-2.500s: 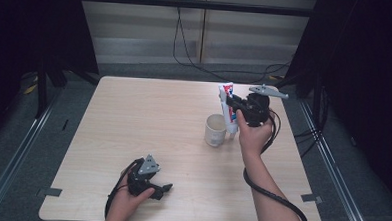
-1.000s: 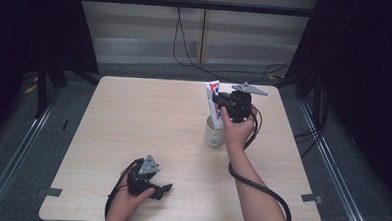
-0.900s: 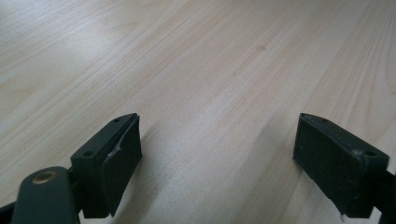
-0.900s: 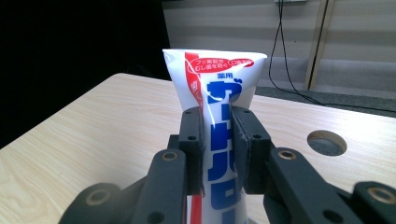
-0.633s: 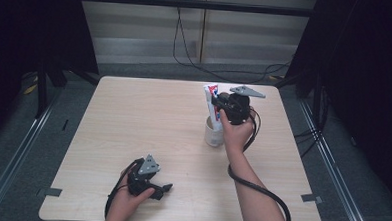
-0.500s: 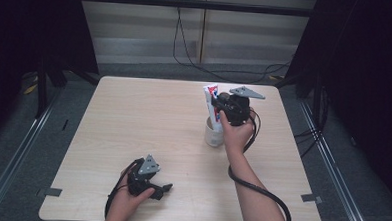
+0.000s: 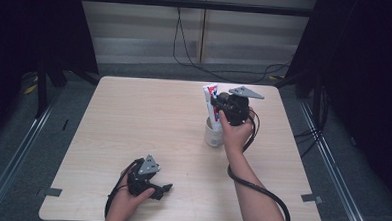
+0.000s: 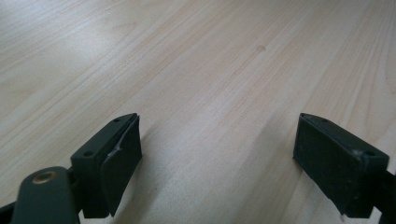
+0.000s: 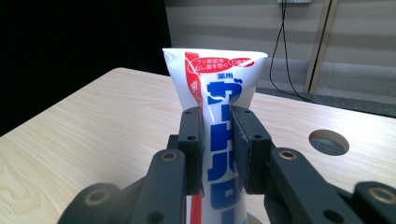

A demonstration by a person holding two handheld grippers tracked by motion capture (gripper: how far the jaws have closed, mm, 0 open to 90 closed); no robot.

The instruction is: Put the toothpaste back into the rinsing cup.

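The right gripper [image 7: 217, 105] pinched the toothpaste tube [image 9: 215, 116] upright above the white cup [image 7: 213, 135] near the table's [image 7: 134, 113] far right corner; the left gripper [image 8: 217, 158] rested spread near the front edge

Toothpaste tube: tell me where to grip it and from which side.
Grip the tube across its flat upper body, below the crimped end, coming level from the person's side. It stands upright over the cup, so its thin faces suit the right gripper, which is clamped there.

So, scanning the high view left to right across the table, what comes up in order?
Left tongs resting open near the front edge → white cup → right tongs shut on the toothpaste tube above the cup.
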